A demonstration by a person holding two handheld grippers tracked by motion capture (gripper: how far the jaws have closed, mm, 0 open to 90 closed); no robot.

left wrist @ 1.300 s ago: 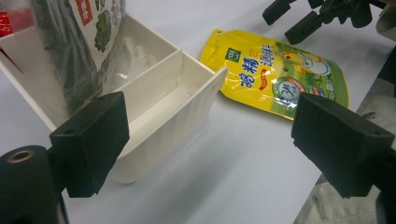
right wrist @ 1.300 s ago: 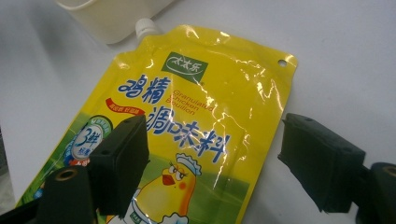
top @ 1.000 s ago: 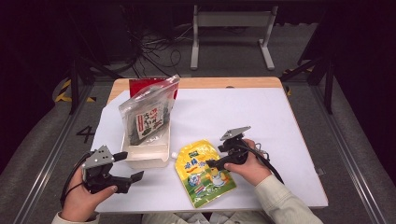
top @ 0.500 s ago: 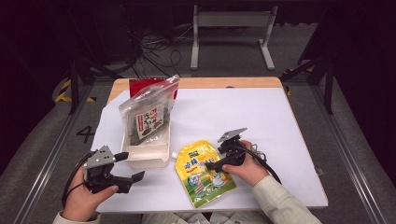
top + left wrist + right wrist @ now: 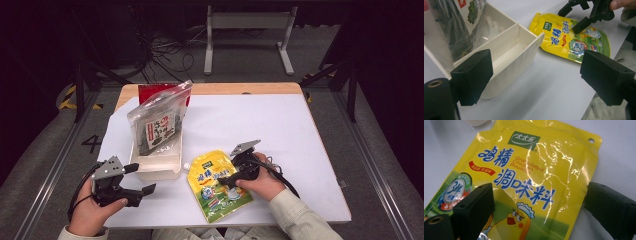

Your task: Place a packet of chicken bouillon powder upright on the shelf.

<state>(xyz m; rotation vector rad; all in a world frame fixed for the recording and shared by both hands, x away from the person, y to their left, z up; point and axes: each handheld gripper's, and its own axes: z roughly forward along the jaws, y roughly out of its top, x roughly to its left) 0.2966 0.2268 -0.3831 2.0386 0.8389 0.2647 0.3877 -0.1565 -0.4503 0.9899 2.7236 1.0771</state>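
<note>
A yellow chicken-bouillon pouch (image 5: 216, 186) lies flat on the white table near the front edge. My right gripper (image 5: 227, 172) hovers just over the pouch (image 5: 529, 170). Its jaws have just been opening and stand open (image 5: 541, 205), one over the pouch's print and one beyond its right edge, neither pressing on it. My left gripper (image 5: 142, 179) is held at the front left, open with nothing between its jaws (image 5: 536, 75). It faces a white divided bin (image 5: 514, 65) and the pouch (image 5: 564, 40), with the right gripper (image 5: 572, 17) beyond.
The white bin (image 5: 159, 169) stands left of the pouch with a clear bag of dark seaweed (image 5: 157, 125) leaning in its far compartment. A red package (image 5: 150, 91) lies behind it. White table surface (image 5: 260, 120) stretches to the back and right.
The right gripper has shifted very slightly over the pouch. The left hand, the bin and the pouch have stayed put.
</note>
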